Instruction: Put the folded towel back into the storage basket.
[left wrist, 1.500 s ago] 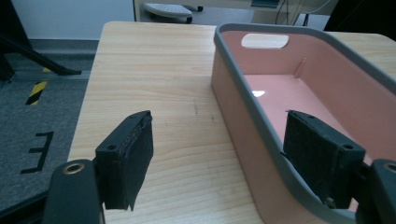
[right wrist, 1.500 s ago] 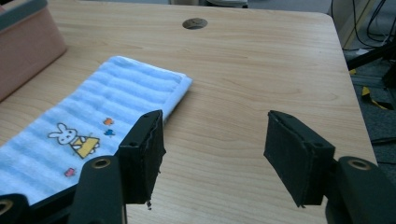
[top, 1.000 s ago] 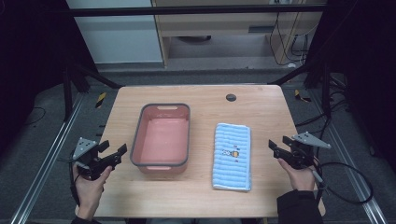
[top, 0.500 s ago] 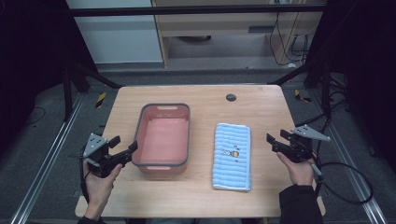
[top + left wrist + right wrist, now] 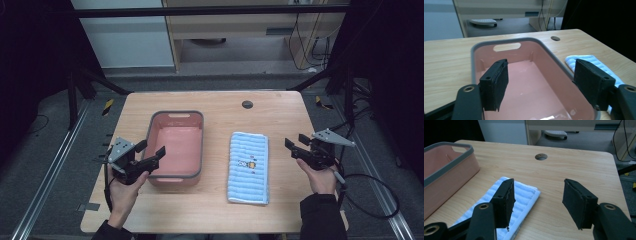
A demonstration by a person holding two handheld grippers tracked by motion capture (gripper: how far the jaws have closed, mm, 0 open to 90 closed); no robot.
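Wooden table [image 5: 220, 107], light grain, with a round cable hole [image 5: 247, 104] near its far edge. Pink bin [image 5: 176, 145] with a grey rim and handle slots stood left of centre, upright and holding nothing. Blue striped towel [image 5: 248, 166], folded flat with a small printed motif, lay to the right of the bin and apart from it, long side running near to far. Left gripper [image 5: 148, 153], held in the person's left hand [image 5: 123, 189], sat at the near left corner of the bin, its jaws spread wide and gripping nothing; in the left gripper view the jaws framed the bin's interior. Right gripper [image 5: 296, 145], held in the right hand [image 5: 318, 179], hovered just right of the towel, its jaws likewise wide apart and unladen, one jaw over the towel's edge in the right gripper view.
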